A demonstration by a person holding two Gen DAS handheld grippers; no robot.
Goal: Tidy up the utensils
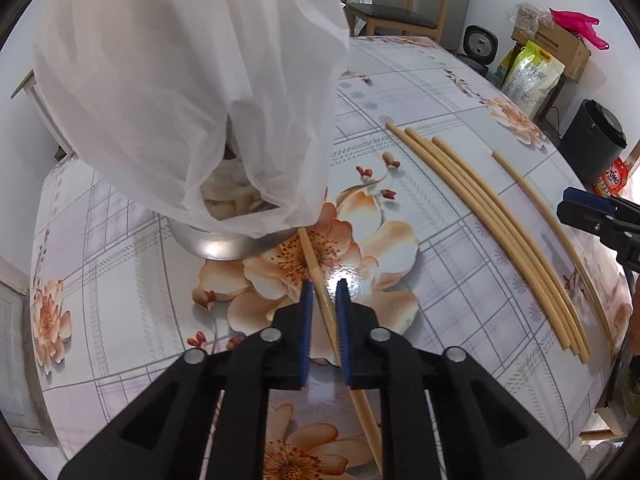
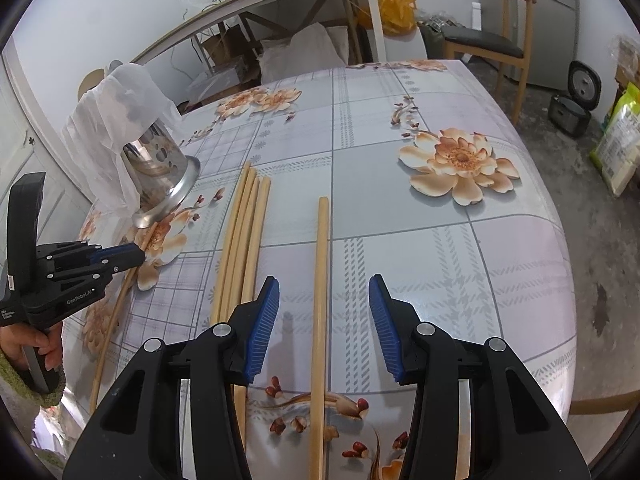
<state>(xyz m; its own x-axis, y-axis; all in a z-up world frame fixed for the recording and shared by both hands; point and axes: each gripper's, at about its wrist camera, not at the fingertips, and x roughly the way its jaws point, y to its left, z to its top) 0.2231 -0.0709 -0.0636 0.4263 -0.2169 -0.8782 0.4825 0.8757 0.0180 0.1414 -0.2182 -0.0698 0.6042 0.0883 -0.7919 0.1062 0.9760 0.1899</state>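
1. Nearest the left wrist camera, the left gripper point(image 1: 324, 292) is seen drawn nearly together around a single chopstick point(image 1: 320, 284), which runs lengthwise between its blue pads; the pads appear pressed against it.
2. Nearest the right wrist camera, the right gripper point(image 2: 324, 292) is held about half open, and a lone chopstick point(image 2: 321, 280) lies on the counter point(image 2: 440, 240) in the gap between its jaws, touched by neither pad.
3. Just left of the right gripper, a bundle of four chopsticks point(image 2: 244, 232) is laid side by side on the flowered counter cover, their near ends passing beneath the left jaw.
4. Farther left of the right gripper, the left gripper is seen from the side, carried by a hand point(image 2: 36, 344) in a green knitted sleeve point(image 2: 24, 384).
5. Beyond the tips of the left gripper, a perforated metal utensil holder point(image 2: 160, 176) stands on the counter, draped in a white translucent plastic bag point(image 1: 180, 80); the far end of the gripped chopstick reaches to its base.
6. Past the far edge of the counter, a wooden chair point(image 2: 504, 40) is visible.
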